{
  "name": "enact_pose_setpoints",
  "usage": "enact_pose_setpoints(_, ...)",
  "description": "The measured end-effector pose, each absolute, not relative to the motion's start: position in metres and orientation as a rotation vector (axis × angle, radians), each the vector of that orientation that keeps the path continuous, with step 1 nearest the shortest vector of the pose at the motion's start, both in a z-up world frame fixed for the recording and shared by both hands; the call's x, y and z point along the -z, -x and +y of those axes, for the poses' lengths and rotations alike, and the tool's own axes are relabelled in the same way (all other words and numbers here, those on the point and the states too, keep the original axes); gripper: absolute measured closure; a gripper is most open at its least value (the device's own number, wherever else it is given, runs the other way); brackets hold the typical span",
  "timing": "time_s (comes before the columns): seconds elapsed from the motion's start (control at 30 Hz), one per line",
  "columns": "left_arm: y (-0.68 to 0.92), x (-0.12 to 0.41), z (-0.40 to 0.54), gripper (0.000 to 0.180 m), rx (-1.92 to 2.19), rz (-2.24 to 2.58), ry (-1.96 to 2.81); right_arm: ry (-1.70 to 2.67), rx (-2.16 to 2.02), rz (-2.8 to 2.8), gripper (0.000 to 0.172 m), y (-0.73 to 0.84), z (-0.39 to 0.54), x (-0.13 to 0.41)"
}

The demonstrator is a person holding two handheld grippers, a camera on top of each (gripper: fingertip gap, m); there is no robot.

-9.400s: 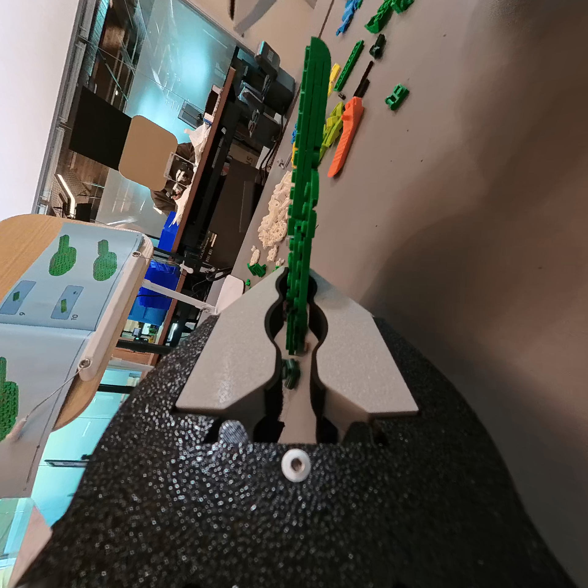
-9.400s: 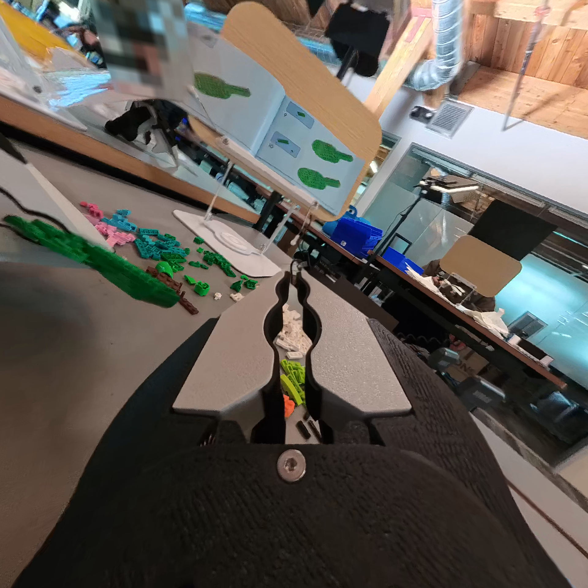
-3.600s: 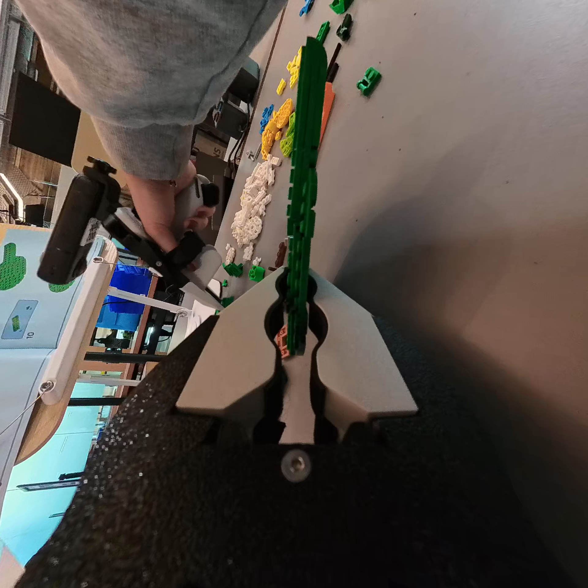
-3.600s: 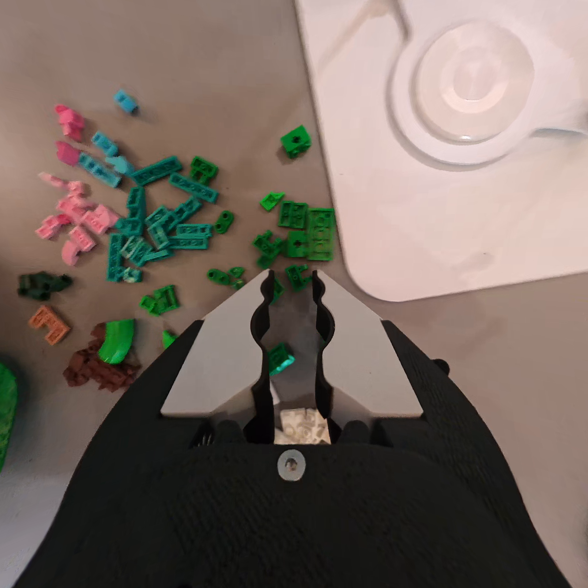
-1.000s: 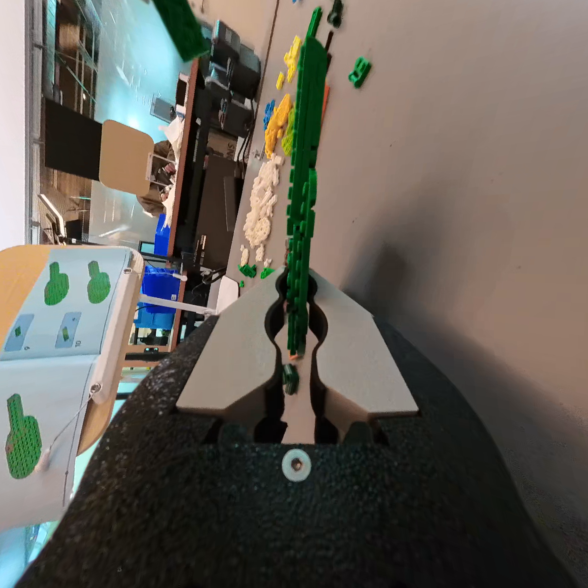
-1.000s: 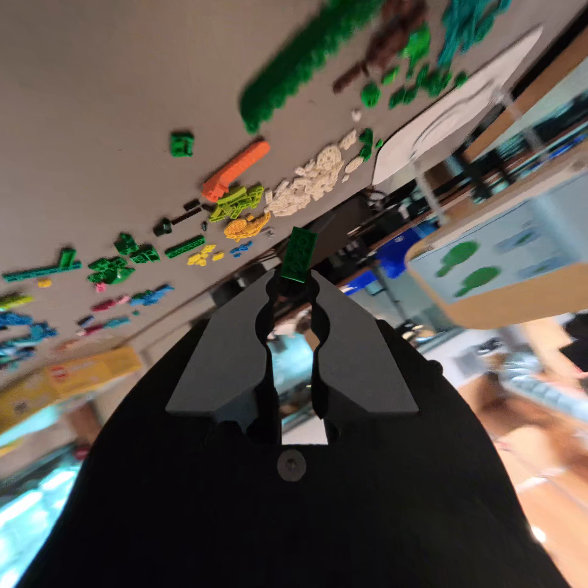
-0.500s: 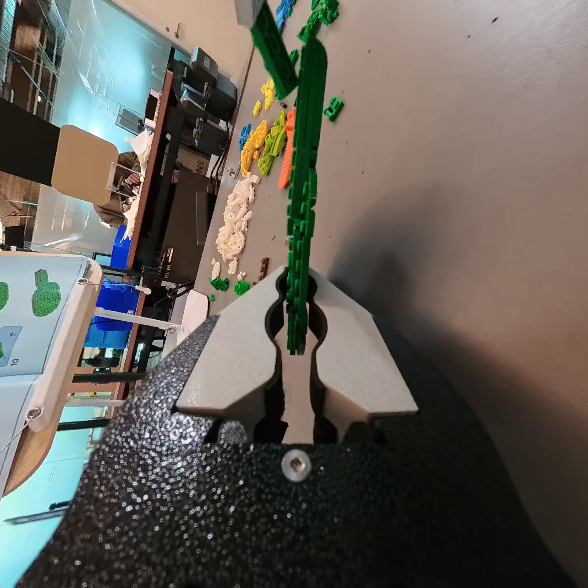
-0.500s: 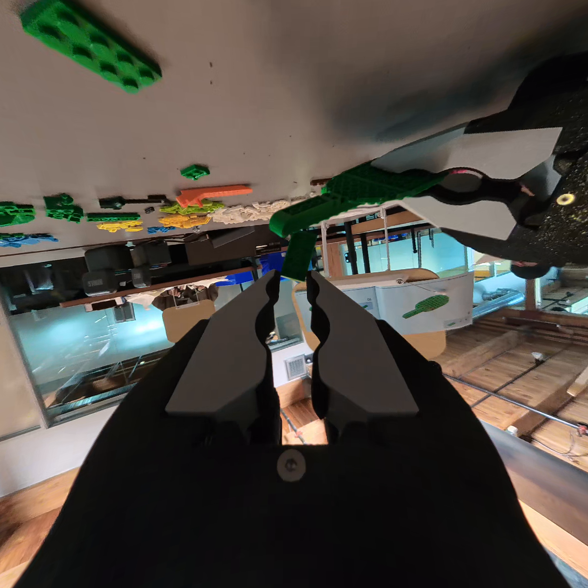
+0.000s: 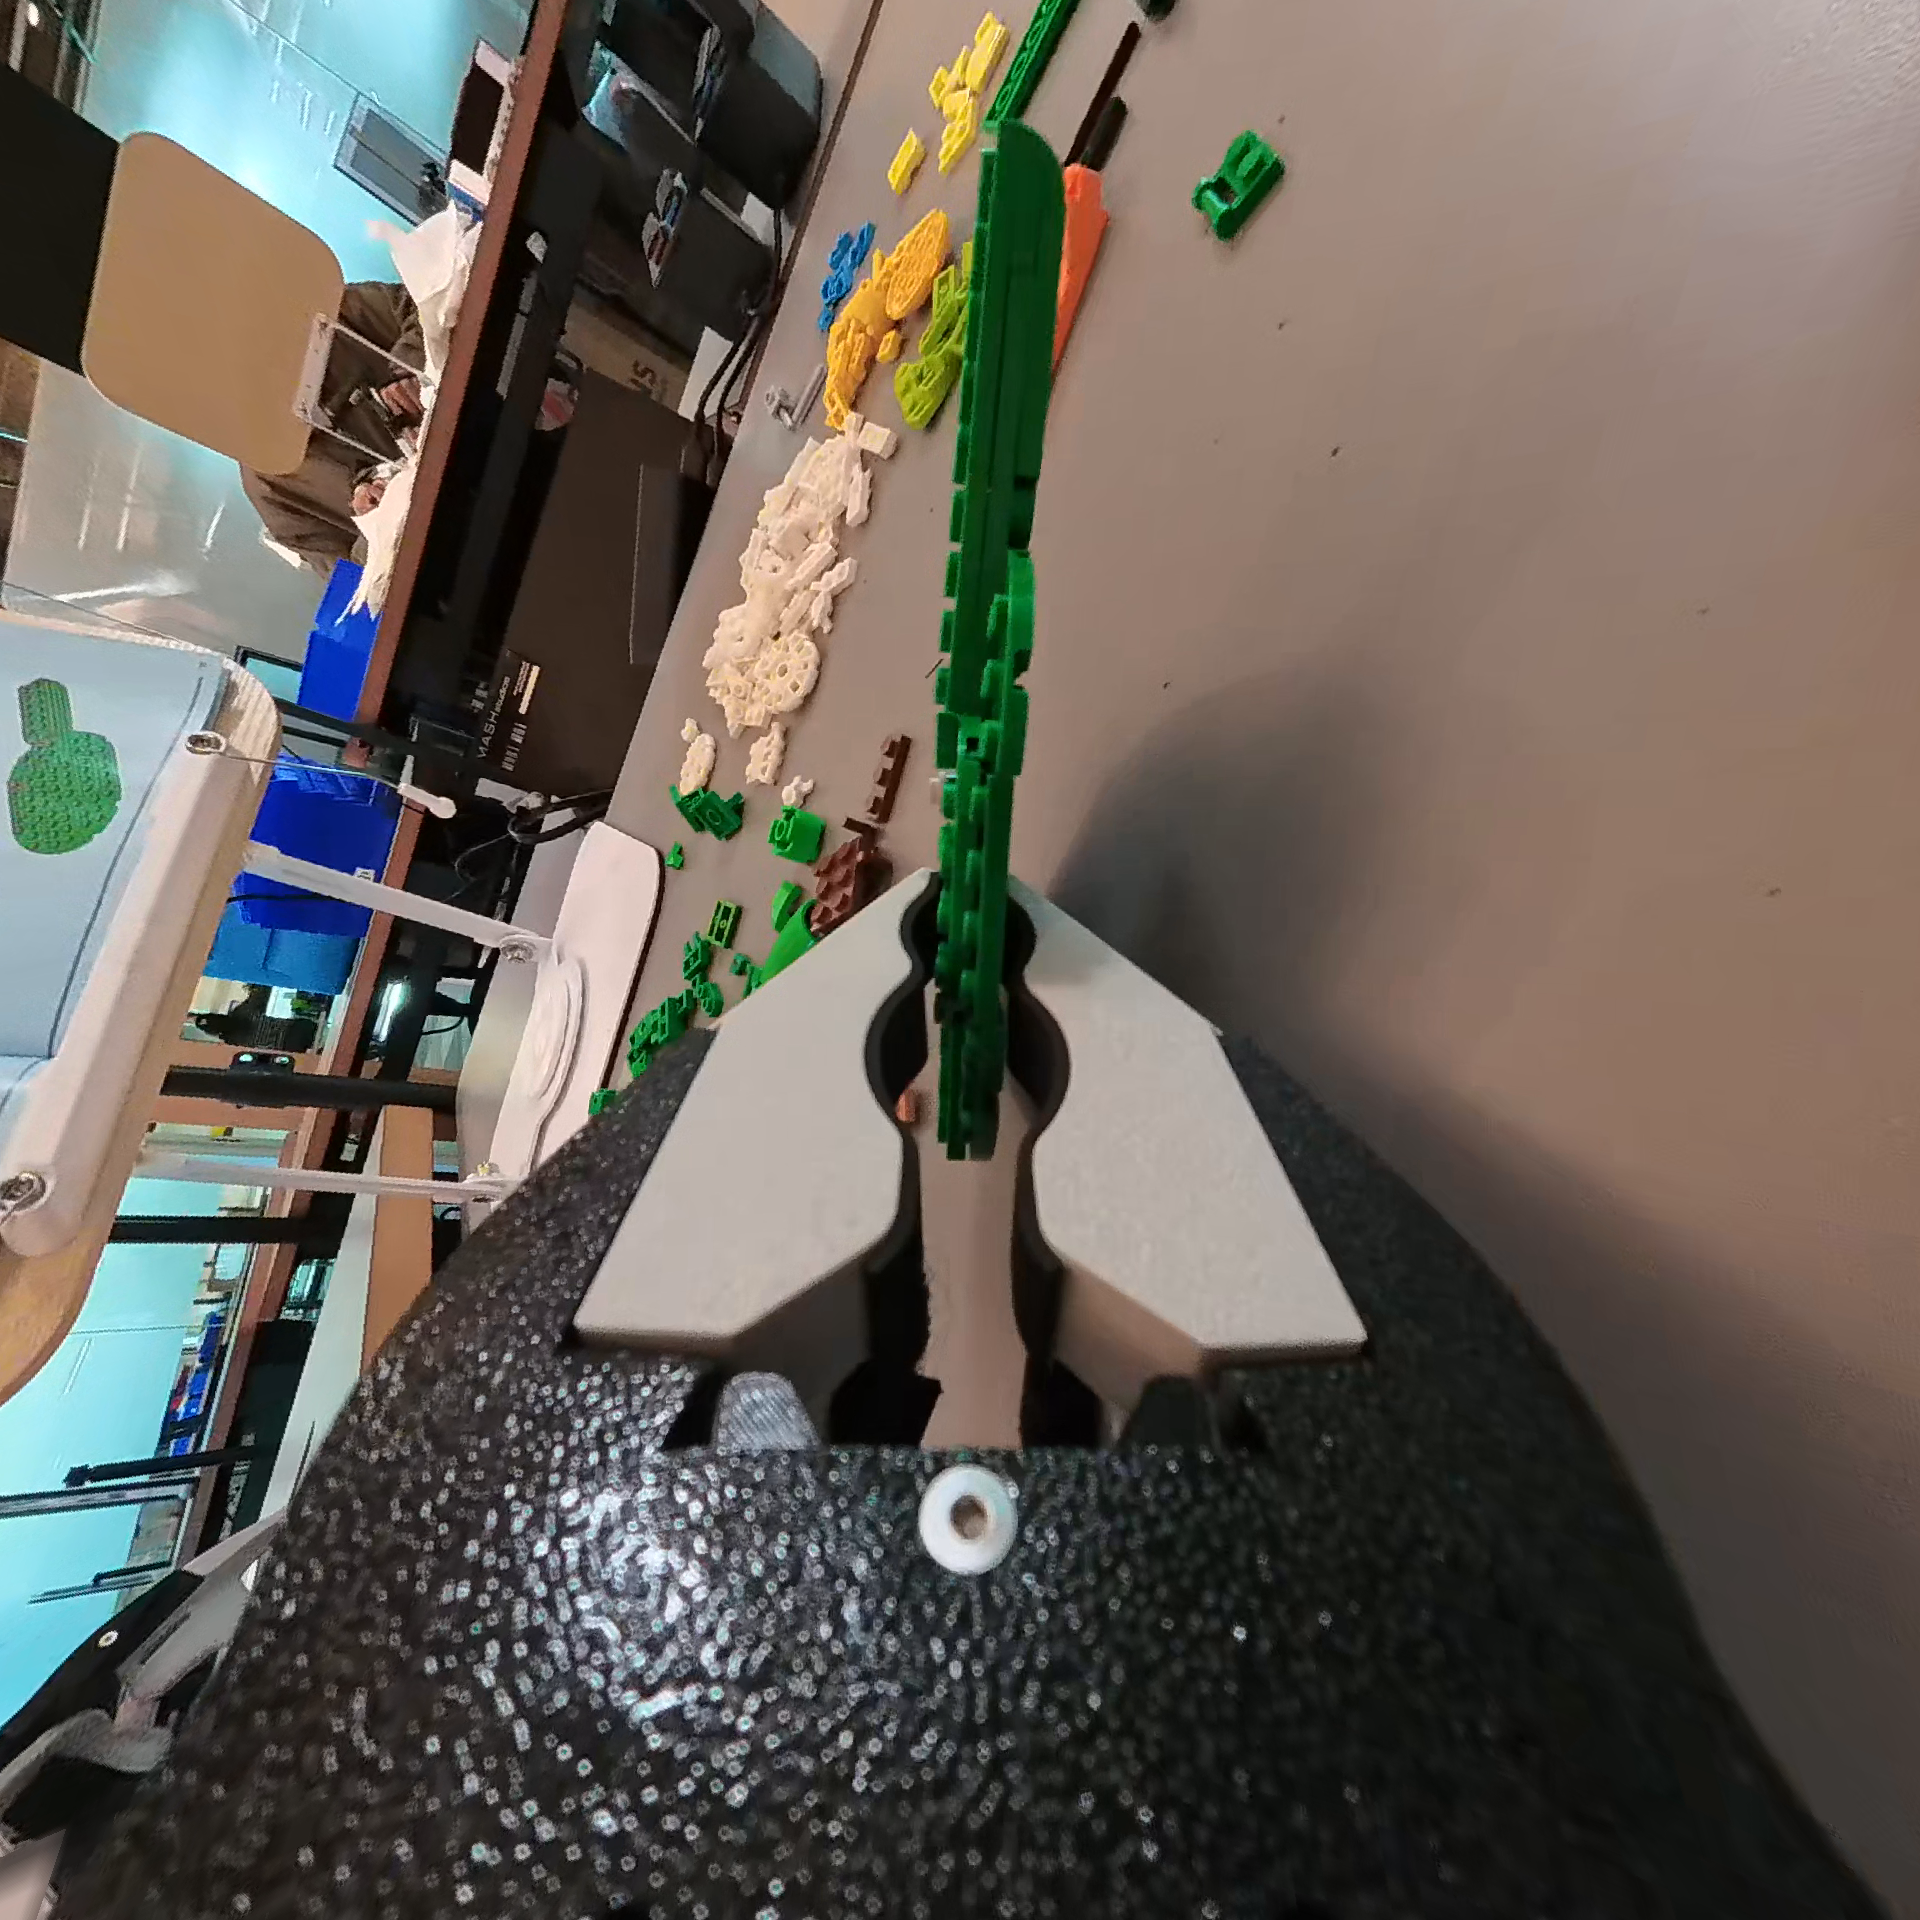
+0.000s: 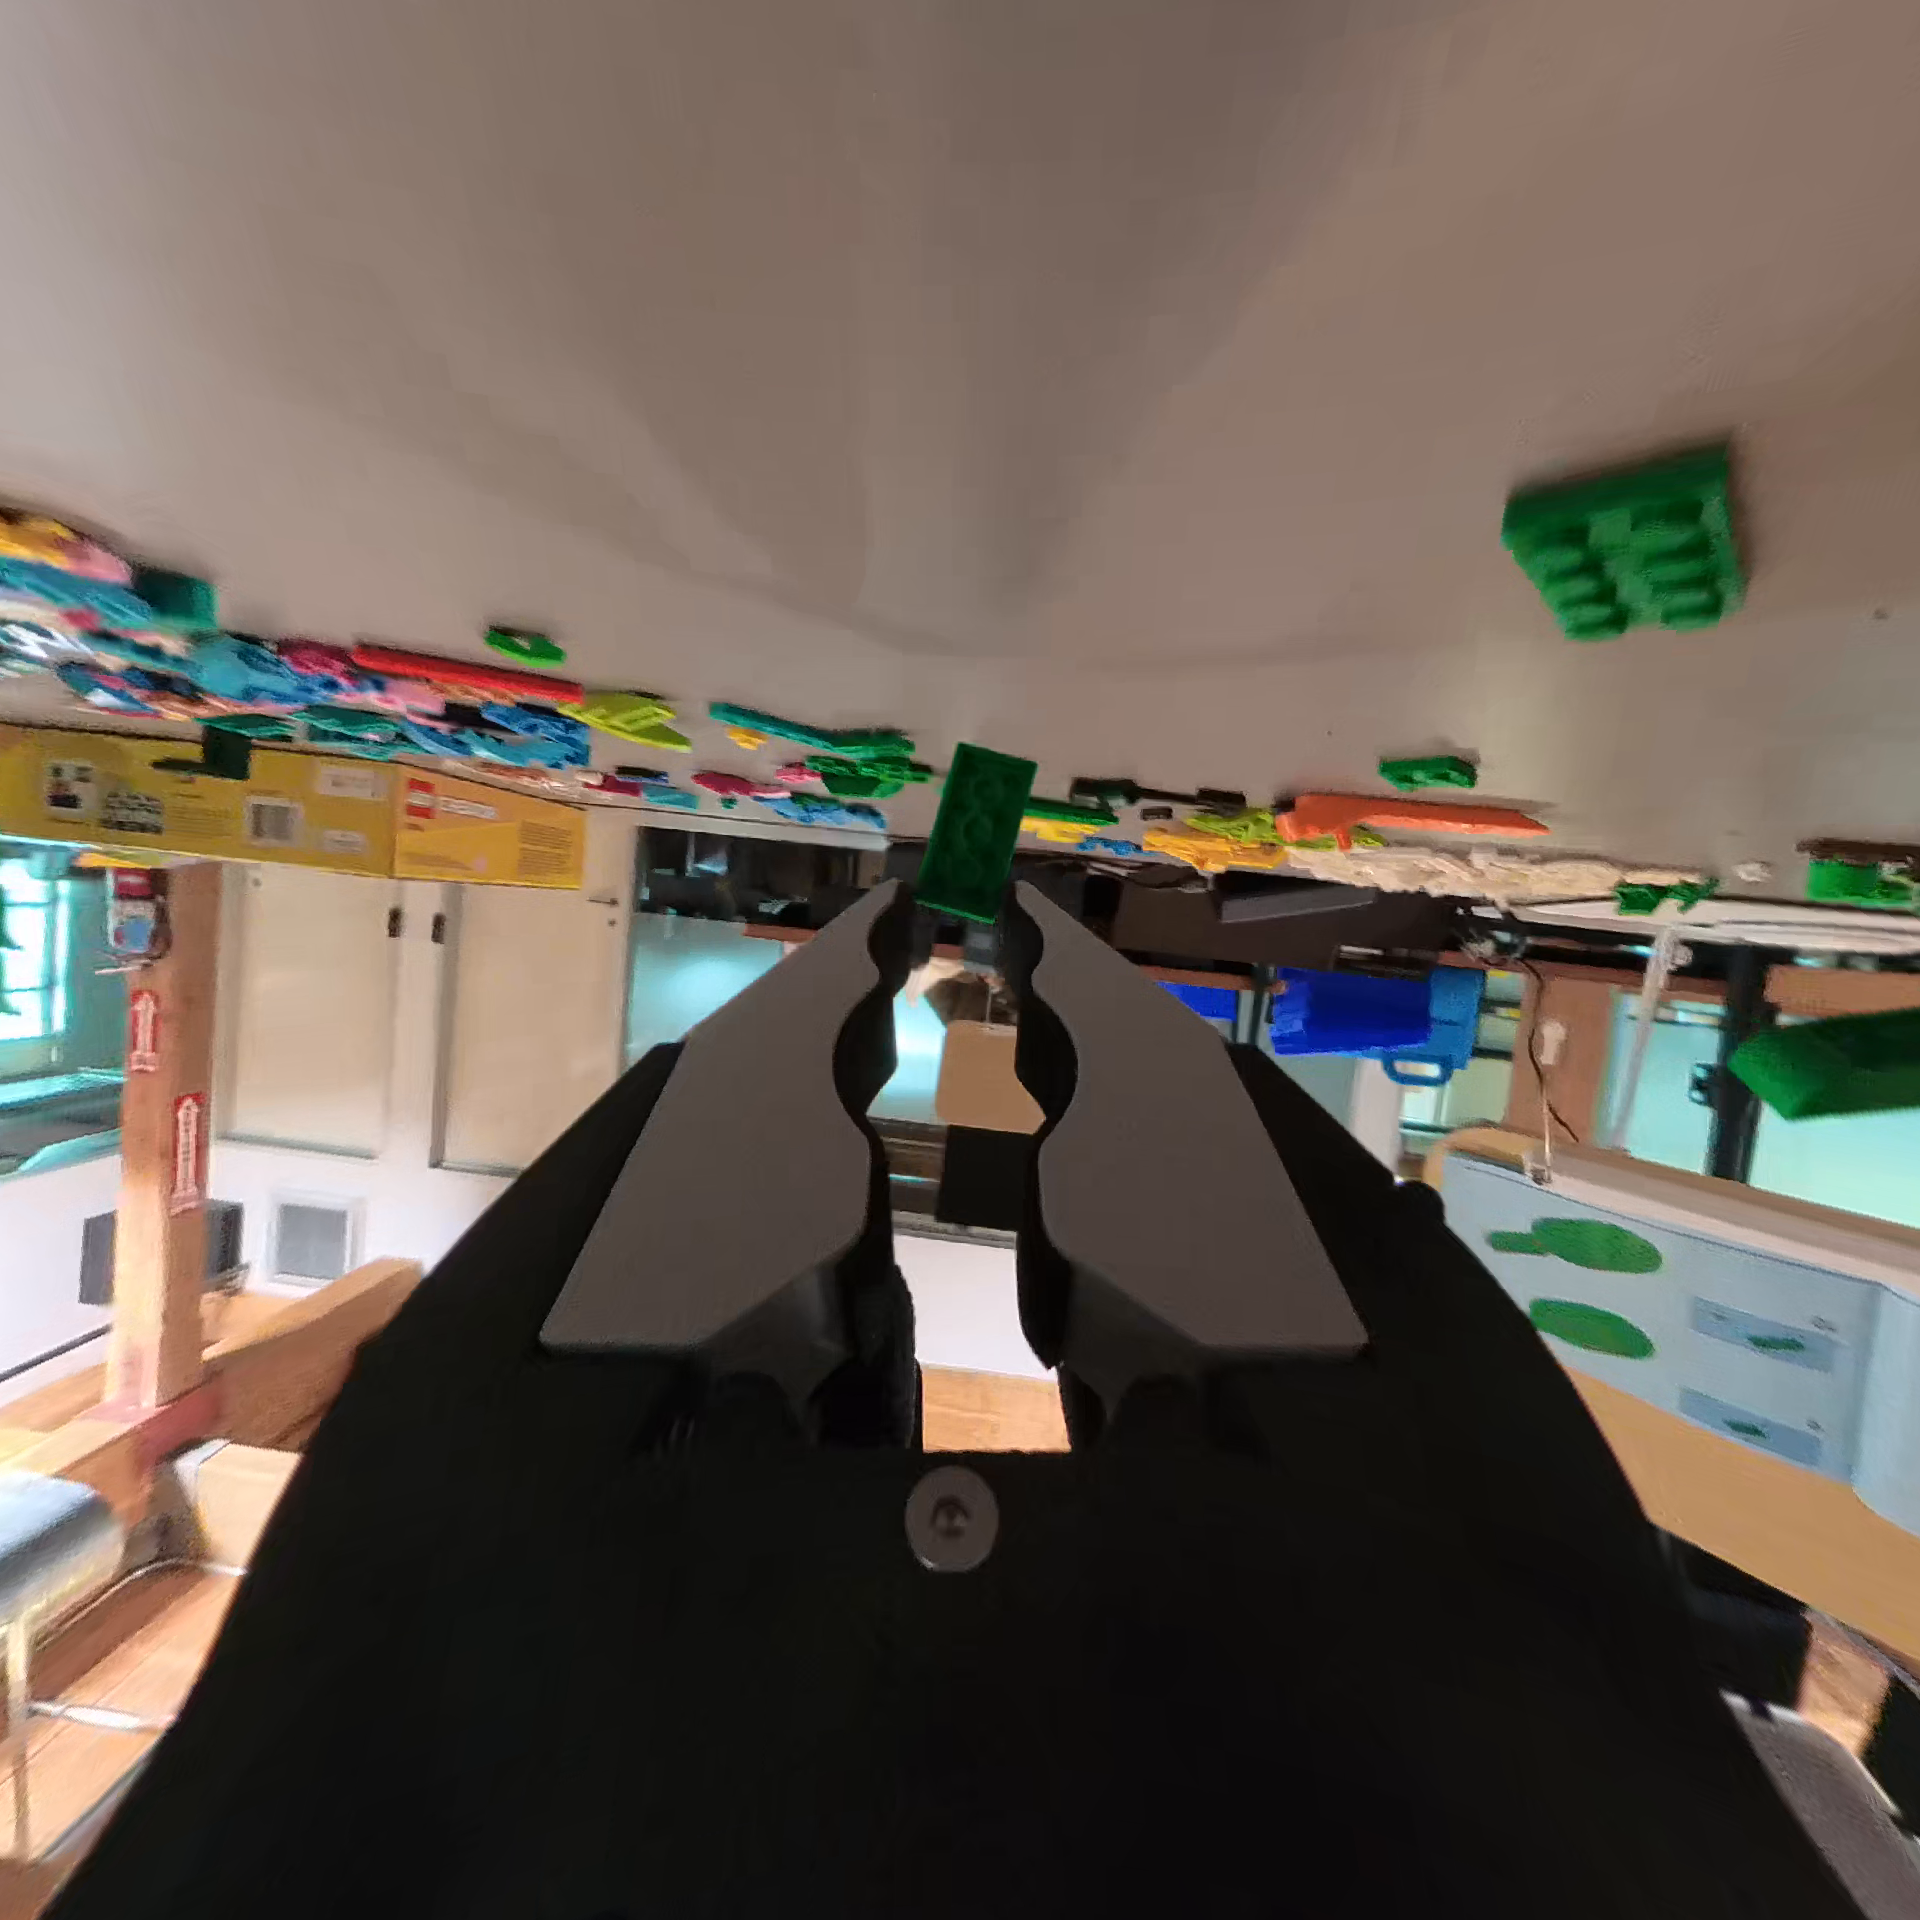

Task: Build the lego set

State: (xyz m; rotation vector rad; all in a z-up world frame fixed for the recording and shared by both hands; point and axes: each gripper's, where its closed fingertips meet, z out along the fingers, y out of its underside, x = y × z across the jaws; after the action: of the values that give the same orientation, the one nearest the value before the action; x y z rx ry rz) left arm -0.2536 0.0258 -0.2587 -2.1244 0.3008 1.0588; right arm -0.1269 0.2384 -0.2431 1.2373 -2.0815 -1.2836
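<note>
Between your left gripper's (image 9: 971, 940) pads a long green brick plate (image 9: 995, 582) clamped edge-on, your right gripper (image 10: 958, 902) narrowly pinching a small dark-green plate (image 10: 975, 828), loose bricks (image 9: 790, 613) far across the grey table (image 9: 1507, 582).

The left gripper (image 9: 971, 914), rolled onto its side so the table stands like a wall along its right, has its grey jaws closed edge-on around a long green brick assembly (image 9: 997, 540), both pads pressing its faces. The right gripper (image 10: 956, 899) is turned upside down, the table overhead, its dark jaws narrowly parted and pinching the near end of a small dark green plate (image 10: 977, 821) that sticks out beyond the fingertips (image 10: 883, 904). Black textured housings fill the lower half of each wrist view.
</note>
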Motion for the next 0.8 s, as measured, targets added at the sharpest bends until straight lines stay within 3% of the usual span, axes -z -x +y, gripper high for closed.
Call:
enact_pose_setpoints(0.2, 0.253, 0.257, 0.026, 0.175, -1.052, 0.287, 2.113, -1.191, 1.32, -2.132, 0.157, 0.113, 0.236, 0.257)
enact_pose_setpoints(0.43, 0.25, 0.255, 0.03, 0.175, -1.056, 0.308, 2.104, -1.121, 1.067, -2.282, 0.156, 0.085, 0.201, 0.28)
enact_pose_setpoints(0.5, 0.249, 0.255, 0.031, 0.175, -1.063, 0.315, 2.101, -0.89, 0.97, -2.41, 0.122, 0.081, 0.199, 0.277)
enact_pose_setpoints(0.57, 0.246, 0.253, 0.033, 0.175, -1.077, 0.344, 2.082, -0.434, 0.837, -2.593, 0.101, 0.078, 0.197, 0.267)
enact_pose_setpoints(0.67, 0.24, 0.241, 0.037, 0.175, -1.195, 0.431, 2.003, 0.211, 0.325, -2.656, 0.099, 0.1, 0.159, 0.243)
enact_pose_setpoints(0.8, 0.232, 0.224, 0.04, 0.175, -1.432, 0.6, 1.874, 0.561, -0.284, -2.538, 0.107, 0.136, 0.1, 0.208)
